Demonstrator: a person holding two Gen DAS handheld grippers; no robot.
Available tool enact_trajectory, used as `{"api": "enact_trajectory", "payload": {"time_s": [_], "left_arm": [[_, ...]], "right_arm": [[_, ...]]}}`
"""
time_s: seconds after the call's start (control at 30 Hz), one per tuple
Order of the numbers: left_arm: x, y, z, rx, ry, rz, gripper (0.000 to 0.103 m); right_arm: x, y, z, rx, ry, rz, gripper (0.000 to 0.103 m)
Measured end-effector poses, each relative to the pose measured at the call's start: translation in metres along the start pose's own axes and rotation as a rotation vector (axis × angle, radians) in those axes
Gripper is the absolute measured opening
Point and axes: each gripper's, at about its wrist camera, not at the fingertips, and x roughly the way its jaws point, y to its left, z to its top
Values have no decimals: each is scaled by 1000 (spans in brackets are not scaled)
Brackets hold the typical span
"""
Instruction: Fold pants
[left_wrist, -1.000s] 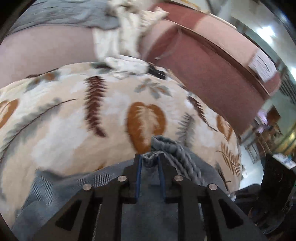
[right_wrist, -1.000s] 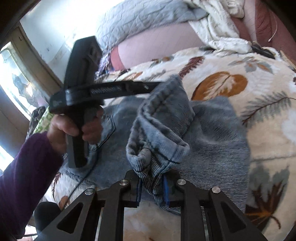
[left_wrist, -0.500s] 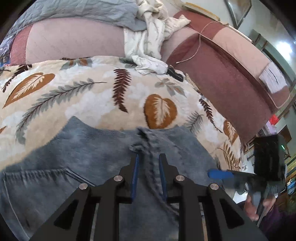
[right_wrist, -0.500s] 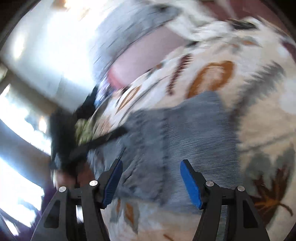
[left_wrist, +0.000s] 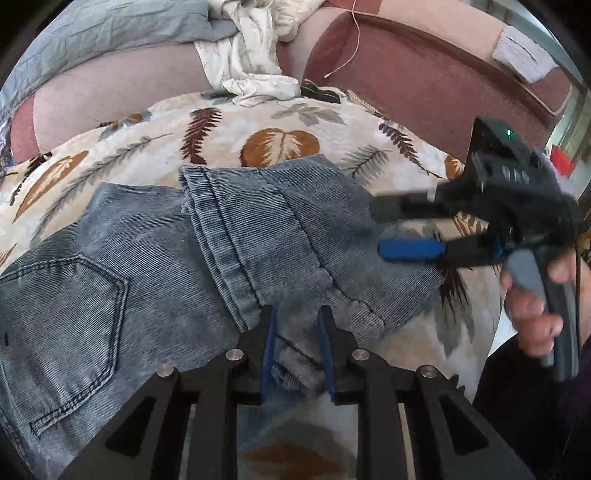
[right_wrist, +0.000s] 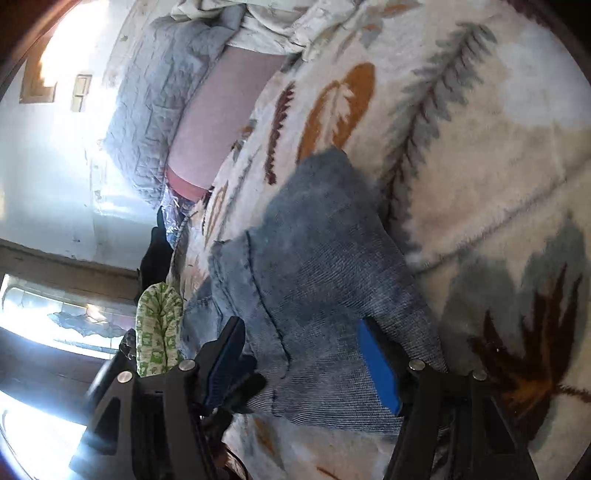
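- Pants (left_wrist: 229, 258): blue denim, lying flat on a leaf-patterned blanket (left_wrist: 280, 122) spread over a bed or sofa; which of the two cannot be told. The leg portion has been doubled back over the seat, so a hemmed edge crosses the upper layer near the back pocket (left_wrist: 70, 295).
- Long axis: in the left wrist view the folded bundle runs left to right, the pocket end to the left and the folded edge to the right, toward the right gripper (left_wrist: 406, 229).
- Left gripper (left_wrist: 296, 325): directly over the near edge of the upper layer. Its jaws stand a narrow gap apart with denim bunched between them; whether the cloth is pinched or just released cannot be told.
- Right gripper, own view (right_wrist: 306, 354): jaws spread wide, holding nothing, straddling the folded end of the pants (right_wrist: 325, 258).
- Judgement: the left gripper is the nearer to the cloth; a further fold would carry one end along the long axis toward the other.
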Motion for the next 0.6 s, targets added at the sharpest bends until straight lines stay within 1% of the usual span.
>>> {"api": "enact_trajectory", "payload": {"time_s": [0.07, 0.13, 0.2, 0.27, 0.33, 0.4, 0.47, 0.5, 0.53, 0.6], "left_arm": [[-4, 6, -1, -42, -17, -23, 23], [-9, 11, -1, -75, -36, -36, 23], [-20, 11, 0, -69, -70, -15, 23], [-31, 8, -1, -52, -100, -12, 23], [-38, 5, -4, -48, -103, -1, 23], [-41, 2, -8, -41, -109, -9, 23], [-35, -2, -12, -4, -73, 21, 23], [-33, -3, -15, 9, -62, 26, 23], [-27, -4, -19, 23, -32, 28, 23], [-19, -2, -24, 24, 9, 35, 23]], "right_arm": [[-2, 14, 3, -46, -39, 10, 67], [3, 33, 7, -100, -41, 27, 68], [8, 48, 9, -149, -48, 18, 68], [17, 66, 11, -216, -60, -3, 68], [31, 83, 20, -264, -75, 0, 68], [48, 93, 28, -277, -60, 15, 68], [69, 96, 34, -250, -20, 32, 67], [78, 96, 37, -238, -5, 36, 67], [88, 95, 39, -227, 5, 38, 67], [109, 90, 45, -203, 44, 34, 69]]}}
